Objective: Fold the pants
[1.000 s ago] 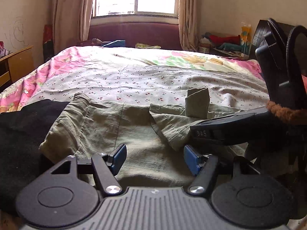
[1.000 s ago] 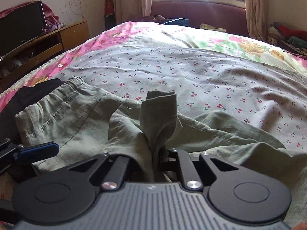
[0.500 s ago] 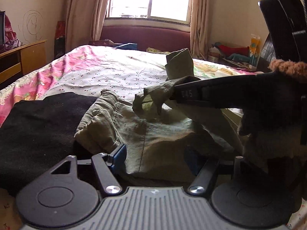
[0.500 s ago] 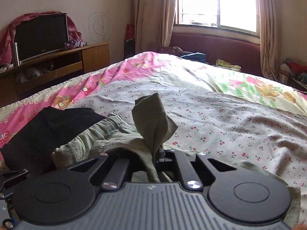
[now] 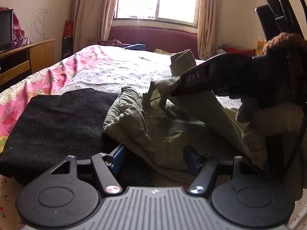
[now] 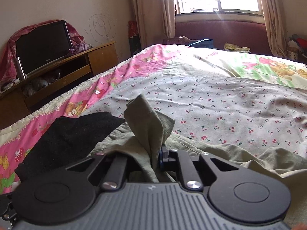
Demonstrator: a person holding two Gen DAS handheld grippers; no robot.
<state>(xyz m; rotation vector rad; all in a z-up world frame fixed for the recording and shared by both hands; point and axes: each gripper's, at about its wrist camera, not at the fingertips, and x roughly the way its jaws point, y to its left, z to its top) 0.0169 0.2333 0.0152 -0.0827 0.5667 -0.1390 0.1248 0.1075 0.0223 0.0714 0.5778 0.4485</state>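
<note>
Olive-green pants point(image 5: 168, 130) lie bunched on the bed beside a black garment point(image 5: 57, 122). My left gripper point(image 5: 153, 158) is open, its blue pads either side of the pants' near edge, which lies between them. My right gripper point(image 6: 156, 159) is shut on a fold of the pants point(image 6: 147, 126), which sticks up past the fingers. In the left wrist view the right gripper point(image 5: 172, 88) holds that fold raised above the bunched pants. The rest of the pants point(image 6: 239, 157) trails to the right.
The bed has a cherry-print sheet point(image 6: 230, 103) and a pink floral quilt point(image 6: 80, 103) on its left edge. A wooden TV stand point(image 6: 57, 72) with a screen stands left of the bed. A window and a maroon headboard point(image 5: 153, 36) are at the far end.
My right gripper has lifted the pants fold and carried it leftward over the rest of the pants. The pants have bunched up toward the black garment. My left gripper stays open low at the near edge.
</note>
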